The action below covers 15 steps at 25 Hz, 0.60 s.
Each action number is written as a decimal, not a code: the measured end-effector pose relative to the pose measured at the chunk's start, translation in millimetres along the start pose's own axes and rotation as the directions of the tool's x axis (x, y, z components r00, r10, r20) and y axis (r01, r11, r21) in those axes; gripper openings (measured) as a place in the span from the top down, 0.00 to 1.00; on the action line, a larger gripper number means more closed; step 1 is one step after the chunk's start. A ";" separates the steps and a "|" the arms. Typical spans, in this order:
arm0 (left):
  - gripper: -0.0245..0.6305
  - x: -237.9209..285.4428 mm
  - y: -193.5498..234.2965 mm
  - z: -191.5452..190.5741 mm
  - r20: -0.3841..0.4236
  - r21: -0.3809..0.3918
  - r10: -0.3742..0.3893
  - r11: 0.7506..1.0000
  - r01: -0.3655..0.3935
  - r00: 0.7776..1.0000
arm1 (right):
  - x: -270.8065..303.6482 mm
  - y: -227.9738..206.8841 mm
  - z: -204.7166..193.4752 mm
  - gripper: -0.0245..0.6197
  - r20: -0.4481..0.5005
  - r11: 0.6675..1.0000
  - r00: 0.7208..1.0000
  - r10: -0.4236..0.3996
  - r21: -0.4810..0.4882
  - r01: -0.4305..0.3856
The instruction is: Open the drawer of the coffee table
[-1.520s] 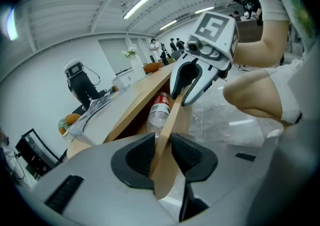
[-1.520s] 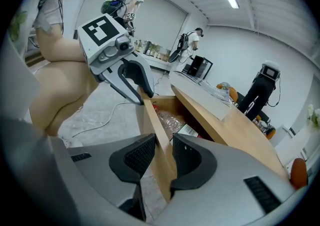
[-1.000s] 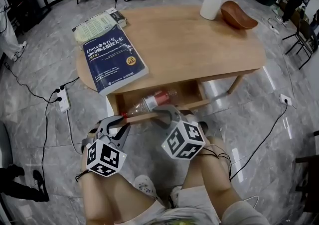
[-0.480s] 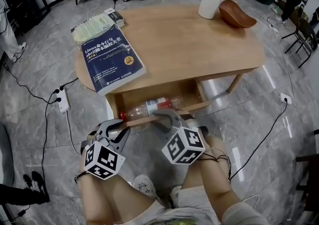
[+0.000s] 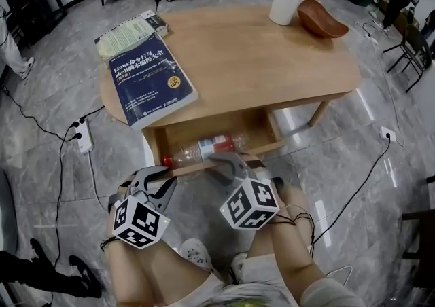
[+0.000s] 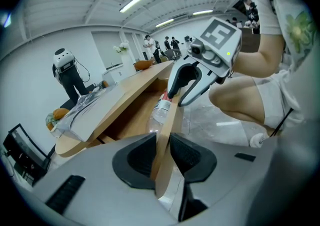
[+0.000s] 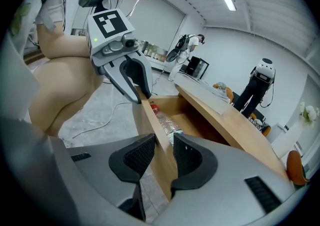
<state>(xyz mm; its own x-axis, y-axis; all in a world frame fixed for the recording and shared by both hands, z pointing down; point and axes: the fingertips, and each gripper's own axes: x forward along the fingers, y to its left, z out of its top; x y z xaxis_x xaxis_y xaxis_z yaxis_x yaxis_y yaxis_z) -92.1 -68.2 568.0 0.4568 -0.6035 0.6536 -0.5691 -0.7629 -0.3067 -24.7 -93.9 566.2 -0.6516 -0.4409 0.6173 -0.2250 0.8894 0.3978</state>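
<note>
The light wooden coffee table (image 5: pixel 272 61) has its drawer pulled partly out toward me. The drawer front (image 5: pixel 197 166) is a thin wooden board. My left gripper (image 5: pixel 158 175) holds the board's left part, and its jaws are closing with the board (image 6: pixel 167 130) between the pads. My right gripper (image 5: pixel 228 161) is shut on the same board (image 7: pixel 150 120) further right. Inside the drawer lies a clear plastic bottle (image 5: pixel 204 149) with a red cap and red label. Each gripper view shows the other gripper on the board: the right gripper (image 6: pixel 187 82) and the left gripper (image 7: pixel 135 85).
A blue book (image 5: pixel 149 81) overhangs the table's near left edge, with another book (image 5: pixel 129 32) behind it. A white vase (image 5: pixel 284 0) and a brown bowl (image 5: pixel 323 19) stand at the far right. A power strip (image 5: pixel 83 139) and cables lie on the floor. My knees are just below the grippers.
The drawer front has come a little further toward me with both grippers on it. More of the bottle shows, and it has shifted slightly left.
</note>
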 end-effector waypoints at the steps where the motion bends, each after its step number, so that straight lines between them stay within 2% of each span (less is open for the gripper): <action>1: 0.82 -0.4 -0.5 0.0 0.000 -0.002 -0.003 1.000 0.003 1.000 | -0.4 0.5 0.0 0.78 0.000 1.000 1.000 -0.001 0.002 0.001; 15: 0.82 -7.3 -13.6 0.2 0.001 -0.015 -0.060 0.998 0.060 0.998 | -9.4 12.0 -2.0 0.79 -0.020 1.000 1.000 0.011 -0.006 -0.011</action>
<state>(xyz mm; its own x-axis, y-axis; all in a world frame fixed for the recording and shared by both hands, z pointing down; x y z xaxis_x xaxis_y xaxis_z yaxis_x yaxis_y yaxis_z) -87.5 -53.5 567.3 0.4907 -0.5569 0.6701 -0.5508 -0.7942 -0.2567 -19.8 -79.3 566.5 -0.6392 -0.4332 0.6354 -0.2129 0.8937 0.3950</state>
